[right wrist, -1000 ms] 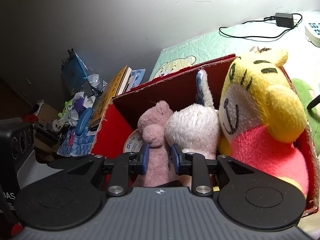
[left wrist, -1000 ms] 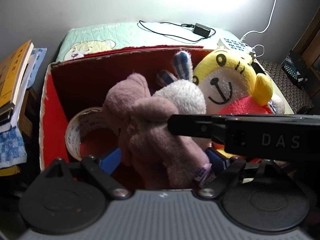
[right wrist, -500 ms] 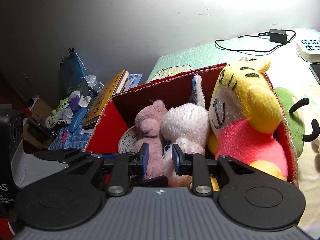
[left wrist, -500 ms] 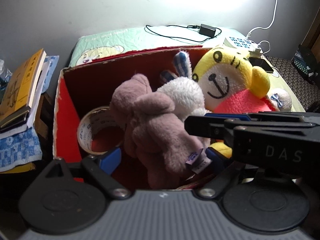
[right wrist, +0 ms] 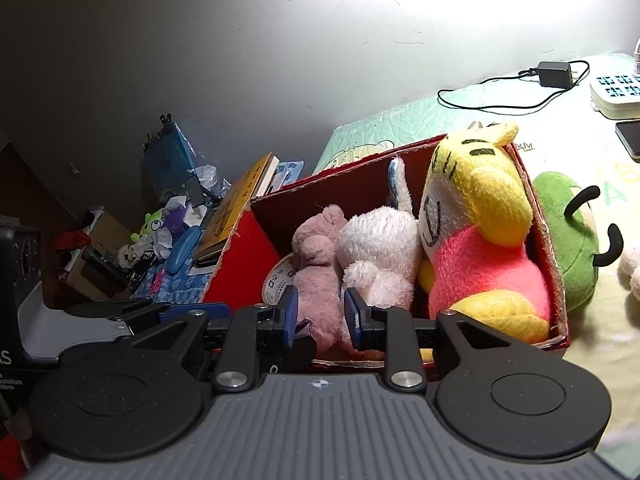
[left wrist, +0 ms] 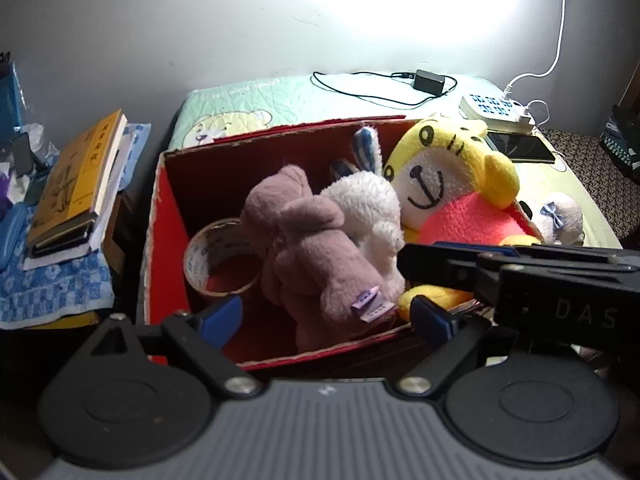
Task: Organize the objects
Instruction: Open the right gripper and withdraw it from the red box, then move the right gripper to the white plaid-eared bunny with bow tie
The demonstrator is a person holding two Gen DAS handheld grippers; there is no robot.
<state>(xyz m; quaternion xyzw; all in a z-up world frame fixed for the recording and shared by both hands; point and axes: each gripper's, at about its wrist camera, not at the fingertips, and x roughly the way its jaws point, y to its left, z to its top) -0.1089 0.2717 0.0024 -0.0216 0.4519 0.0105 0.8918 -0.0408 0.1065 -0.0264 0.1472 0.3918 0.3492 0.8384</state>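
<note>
A red cardboard box (left wrist: 160, 216) holds a pink plush (left wrist: 312, 256), a white bunny (left wrist: 368, 208), a yellow tiger plush in a pink top (left wrist: 452, 184) and a tape roll (left wrist: 208, 256). My left gripper (left wrist: 326, 318) is open wide over the box's near edge, with the pink plush lying past its pads, untouched. My right gripper (right wrist: 320, 316) stands narrowly open just short of the box (right wrist: 240, 264). Through its gap I see the pink plush (right wrist: 316, 264), which rests in the box, not gripped. In the left wrist view the right gripper (left wrist: 404, 260) reaches in from the right.
A green plush (right wrist: 568, 240) and a white plush with a blue bow (left wrist: 560, 216) lie outside the box on the right. Behind it are a power strip (left wrist: 496, 108), a phone (left wrist: 520, 146) and a charger (left wrist: 430, 80). Stacked books (left wrist: 76, 184) sit left.
Both grippers have drawn back and up from the box, so more of it and the bed shows. The plush toys stay in the box. The jaws look unchanged.
</note>
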